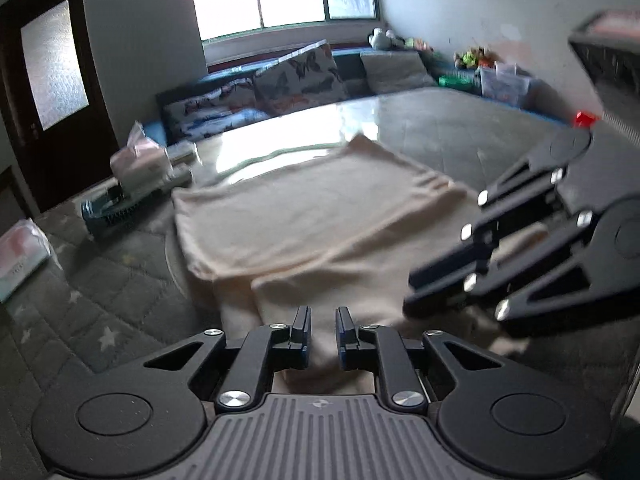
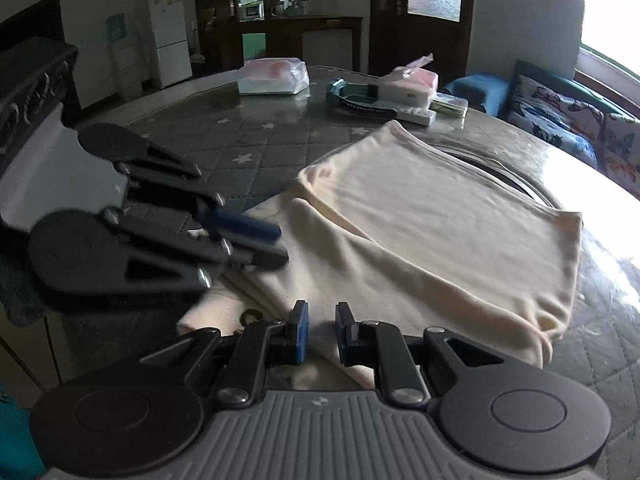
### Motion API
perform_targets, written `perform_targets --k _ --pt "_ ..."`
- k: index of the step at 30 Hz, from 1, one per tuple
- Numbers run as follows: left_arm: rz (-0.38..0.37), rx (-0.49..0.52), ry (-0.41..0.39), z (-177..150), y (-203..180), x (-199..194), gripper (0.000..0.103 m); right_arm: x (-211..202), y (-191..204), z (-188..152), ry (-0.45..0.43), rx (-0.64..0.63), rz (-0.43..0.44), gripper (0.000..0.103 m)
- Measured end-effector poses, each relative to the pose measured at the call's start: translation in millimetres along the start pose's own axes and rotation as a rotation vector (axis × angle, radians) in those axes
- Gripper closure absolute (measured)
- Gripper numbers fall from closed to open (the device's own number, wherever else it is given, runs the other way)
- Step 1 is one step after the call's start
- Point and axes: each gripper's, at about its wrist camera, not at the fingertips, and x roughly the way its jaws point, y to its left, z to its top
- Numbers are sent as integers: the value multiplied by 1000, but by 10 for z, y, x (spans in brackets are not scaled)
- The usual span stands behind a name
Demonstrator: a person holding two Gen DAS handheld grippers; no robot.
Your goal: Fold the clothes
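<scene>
A cream garment [image 1: 304, 220] lies partly folded on the table, a top layer doubled over a lower one; it also shows in the right wrist view [image 2: 420, 232]. My left gripper [image 1: 323, 332] is open with a narrow gap, empty, just above the garment's near edge. It also shows in the right wrist view [image 2: 276, 244], at the left, over the garment's left edge. My right gripper [image 2: 321, 330] is open with a narrow gap, empty, over the near edge of the cloth. In the left wrist view it [image 1: 412, 292] sits at the right, over the cloth.
The table has a grey quilted cover with stars [image 2: 224, 148]. Plastic-wrapped packages [image 2: 274, 76], a teal tray with boxes [image 2: 360, 100] and a remote lie at its far side. A sofa with butterfly cushions [image 1: 296, 76] stands under the window. A dark door [image 1: 48, 92] is at the left.
</scene>
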Motion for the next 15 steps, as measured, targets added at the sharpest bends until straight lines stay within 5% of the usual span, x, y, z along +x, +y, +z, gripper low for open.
perform_targets --k 4,6,15 --pt "-8 -12 -13 -39 96 -147 76 -156 -79 12 -15 17 1 89" --pt "-10 -5 -21 -76 156 -249 57 -271 -138 -2 -20 16 -25 86" --pt "-23 276 -48 -401 -91 -495 57 -608 -296 -200 24 -40 -107 73"
